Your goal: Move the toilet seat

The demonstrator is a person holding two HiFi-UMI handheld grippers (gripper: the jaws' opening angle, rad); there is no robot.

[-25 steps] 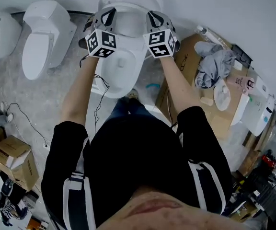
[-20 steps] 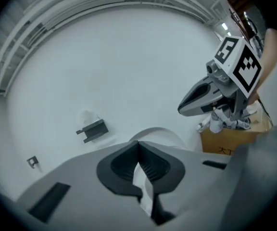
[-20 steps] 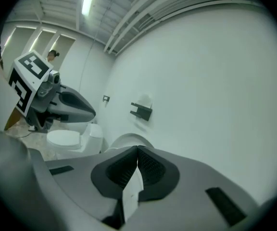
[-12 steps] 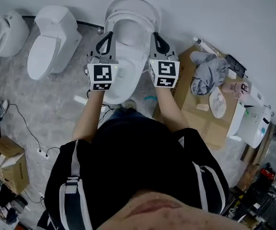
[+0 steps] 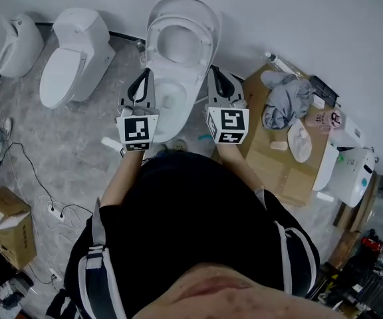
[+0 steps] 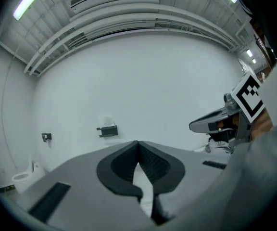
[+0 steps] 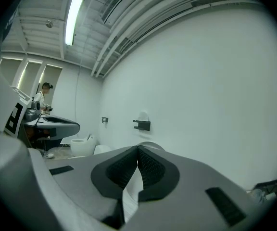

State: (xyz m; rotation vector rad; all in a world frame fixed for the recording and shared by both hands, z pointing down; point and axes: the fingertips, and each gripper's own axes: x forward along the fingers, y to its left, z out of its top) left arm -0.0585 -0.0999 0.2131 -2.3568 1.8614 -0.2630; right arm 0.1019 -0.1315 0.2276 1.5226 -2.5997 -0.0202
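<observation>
Toilet seat: the white oval plastic toilet seat [image 5: 208,35] stands raised, leaning back toward the white wall at the far edge of the grey mottled floor [image 5: 78,138], leaving the white ceramic bowl [image 5: 168,105] open below it
Left gripper: the grey two-jaw left gripper [image 5: 145,80] hovers by the bowl's left rim, jaws pressed together on nothing and clear of the seat
Right gripper: the matching right gripper [image 5: 216,75] hovers by the right rim, likewise closed and empty
Why so: one gripper flanks each side of the bowl and neither touches it, which suggests the seat rests on its own and the lift looks complete
Risk: a seat with only a slight backward lean could drop forward
Surroundings: a second white toilet [image 5: 68,62], lid down, stands to the left along the same wall; a crumpled grey cloth [image 5: 286,102] lies on a flat brown cardboard sheet [image 5: 291,168] to the right
</observation>
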